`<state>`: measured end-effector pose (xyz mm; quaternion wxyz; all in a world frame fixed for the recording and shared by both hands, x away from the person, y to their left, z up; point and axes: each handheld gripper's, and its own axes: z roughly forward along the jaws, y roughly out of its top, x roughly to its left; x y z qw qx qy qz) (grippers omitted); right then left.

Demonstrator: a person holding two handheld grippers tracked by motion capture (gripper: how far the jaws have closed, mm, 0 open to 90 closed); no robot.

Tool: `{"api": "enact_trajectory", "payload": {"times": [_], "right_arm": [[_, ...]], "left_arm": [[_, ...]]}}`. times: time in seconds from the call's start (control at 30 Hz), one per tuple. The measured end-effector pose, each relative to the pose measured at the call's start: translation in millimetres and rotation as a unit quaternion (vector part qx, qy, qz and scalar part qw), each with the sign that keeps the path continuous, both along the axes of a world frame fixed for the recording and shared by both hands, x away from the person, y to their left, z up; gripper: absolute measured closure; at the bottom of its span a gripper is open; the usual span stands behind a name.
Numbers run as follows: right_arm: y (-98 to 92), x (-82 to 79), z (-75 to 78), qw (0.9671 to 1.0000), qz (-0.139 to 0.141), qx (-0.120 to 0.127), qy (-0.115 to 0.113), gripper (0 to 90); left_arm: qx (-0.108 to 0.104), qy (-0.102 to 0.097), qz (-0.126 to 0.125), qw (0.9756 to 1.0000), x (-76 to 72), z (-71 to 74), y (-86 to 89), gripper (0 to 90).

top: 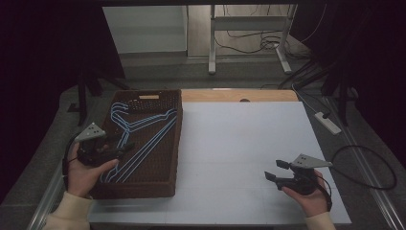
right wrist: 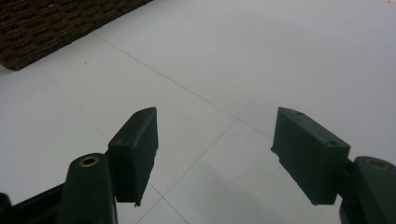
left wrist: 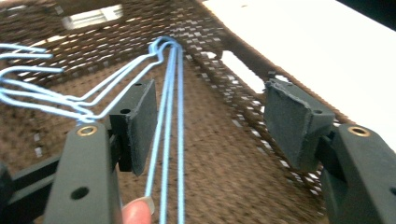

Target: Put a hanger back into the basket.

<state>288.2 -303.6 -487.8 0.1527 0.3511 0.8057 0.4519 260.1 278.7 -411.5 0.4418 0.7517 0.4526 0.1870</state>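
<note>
High view. Left gripper (top: pixel 125 146): held in the left hand (top: pixel 84 172) at the table's left edge, over the near-left part of the basket (top: pixel 174 143), jaws pointing right and slightly away. Jaws parted, nothing clamped. Hangers (top: pixel 143 139): blue wire, a bundle lying flat in the basket, hooks toward the far-left corner, long bars running diagonally to the near side. Right gripper (top: pixel 277 170): held in the right hand (top: pixel 309 196) at the near-right of the white table (top: pixel 239 143), jaws pointing left, well apart from the basket. Jaws spread, empty. Both sleeves enter from the bottom edge.

Left gripper view. Gripper (left wrist: pixel 210 121) looks down into the brown woven basket (left wrist: pixel 224 186). The 2 jaws stand wide, released. 3 blue bars of the hangers (left wrist: pixel 170 140) run up between them, close beside the left pad; whether the nearest bar touches it cannot be told. The right pad is clear of them. The hangers' hooks lie at the upper left. A fingertip (left wrist: pixel 137 212) shows at the bottom edge, against the bars.

Right gripper view. Gripper (right wrist: pixel 215 140) hangs above the bare table (right wrist: pixel 233 56), tilted downward. The 2 jaws are spread wide, gripping nothing, touching nothing. A corner of the basket (right wrist: pixel 42 28) sits at the upper left, well apart.
</note>
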Motion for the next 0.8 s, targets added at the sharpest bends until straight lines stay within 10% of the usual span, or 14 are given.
{"api": "enact_trajectory", "payload": {"times": [0.33,0.8], "right_arm": [[-3.1,-0.7,1.6,1.0000,-0.001,0.002,0.000,31.9],[-11.7,-1.6,3.0,0.9999,-0.005,0.010,-0.005,31.9]], "left_arm": [[-0.025,-0.031,-0.048,0.9980,-30.8,-9.8,-32.3,34.6],[-0.027,-0.033,-0.071,0.9966,-38.3,-36.3,-57.0,32.4]]}}
